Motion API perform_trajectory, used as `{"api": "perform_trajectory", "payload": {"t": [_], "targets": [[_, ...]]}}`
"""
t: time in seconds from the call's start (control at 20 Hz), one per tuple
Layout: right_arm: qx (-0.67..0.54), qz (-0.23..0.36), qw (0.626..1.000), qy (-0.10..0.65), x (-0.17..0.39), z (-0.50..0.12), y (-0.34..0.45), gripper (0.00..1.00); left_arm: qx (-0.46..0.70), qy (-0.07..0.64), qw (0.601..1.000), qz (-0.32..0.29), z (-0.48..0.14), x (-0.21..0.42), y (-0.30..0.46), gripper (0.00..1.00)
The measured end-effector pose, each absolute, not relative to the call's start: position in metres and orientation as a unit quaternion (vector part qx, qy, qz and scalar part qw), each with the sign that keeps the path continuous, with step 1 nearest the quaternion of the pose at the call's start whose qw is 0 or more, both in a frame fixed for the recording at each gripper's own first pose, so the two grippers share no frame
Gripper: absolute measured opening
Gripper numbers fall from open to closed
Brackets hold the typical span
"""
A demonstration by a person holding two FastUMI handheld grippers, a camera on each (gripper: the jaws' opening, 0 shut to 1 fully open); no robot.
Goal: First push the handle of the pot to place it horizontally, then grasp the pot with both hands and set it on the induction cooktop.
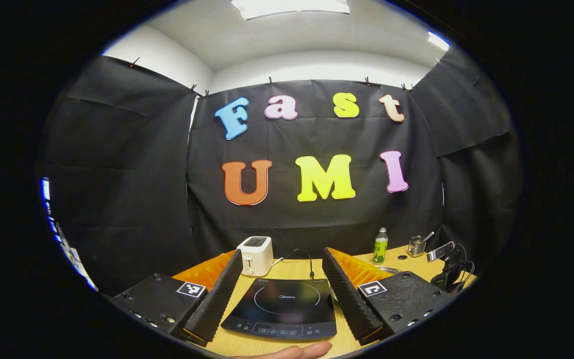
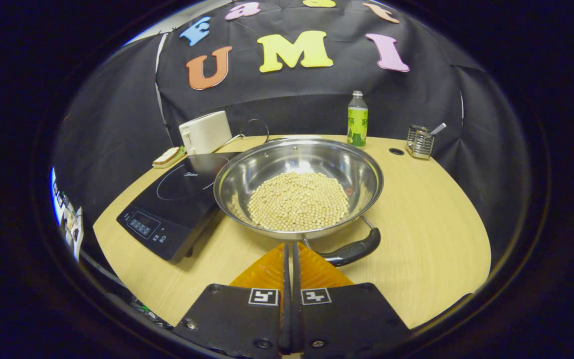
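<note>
In the left gripper view, my left gripper [image 1: 282, 286] hangs above the near edge of the wooden table [image 1: 297, 269] with its two fingers spread wide and nothing between them; through the gap lies the induction cooktop [image 1: 282, 309], flat on the table with its control strip toward me, and a fingertip [image 1: 299, 351] of a person's hand shows at the very bottom. Behind the cooktop, toward the table's far edge, stands a white toaster [image 1: 255, 255] with a black cable [image 1: 302, 257] looping beside it. Farther right along the far edge stand a green bottle [image 1: 380, 246] and a small wire holder [image 1: 416, 245]. In the right gripper view, a sandwich [image 2: 168, 156] lies at the table's far left corner, beside the toaster [image 2: 206, 131]. The induction cooktop [image 2: 172, 207] sits by the left edge of the table [image 2: 431, 234]. The pot [image 2: 298, 187], a shiny steel pan holding a heap of pale round beans [image 2: 298, 201], rests at the middle of the table, its left rim overlapping the cooktop's right side. The pot's dark handle [image 2: 354, 249] points toward the near right, at a slant. My right gripper [image 2: 290, 249] has its fingers pressed together, holding nothing, its tips just beside the pot's near rim and the root of the handle. The bottle [image 2: 357, 119] and wire holder [image 2: 420, 141] stand along the far edge.
</note>
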State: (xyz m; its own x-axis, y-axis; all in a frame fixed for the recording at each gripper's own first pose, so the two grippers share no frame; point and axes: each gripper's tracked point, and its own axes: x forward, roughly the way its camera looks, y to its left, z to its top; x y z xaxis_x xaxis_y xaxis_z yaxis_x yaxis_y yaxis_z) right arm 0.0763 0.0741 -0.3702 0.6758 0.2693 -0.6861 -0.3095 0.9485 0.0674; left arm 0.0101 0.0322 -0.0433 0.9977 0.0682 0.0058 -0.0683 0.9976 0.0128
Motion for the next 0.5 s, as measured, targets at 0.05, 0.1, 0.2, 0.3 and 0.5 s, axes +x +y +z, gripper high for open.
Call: {"api": "perform_trajectory", "payload": {"t": [0.05,0.1,0.2,0.3,0.5], "targets": [[-0.027,0.158,0.915,0.371,0.077,-0.370,0.073,0.04,0.007,-0.003,0.999,0.034,-0.042,0.010,0.033,0.95],[-0.027,0.158,0.915,0.371,0.078,-0.370,0.071,0.04,0.006,-0.003,0.999,0.036,-0.041,0.010,0.034,0.95],[-0.027,0.156,0.915,0.371,0.080,-0.370,0.066,0.04,-0.001,-0.009,0.999,0.038,-0.038,0.015,0.035,0.95],[-0.030,0.154,0.915,0.372,0.083,-0.370,0.060,0.00,-0.011,-0.010,0.999,0.037,-0.038,0.019,0.034,0.95],[-0.052,0.158,0.909,0.381,0.091,-0.370,0.048,0.00,-0.011,-0.003,0.999,0.040,-0.036,0.031,0.032,0.95]]}}
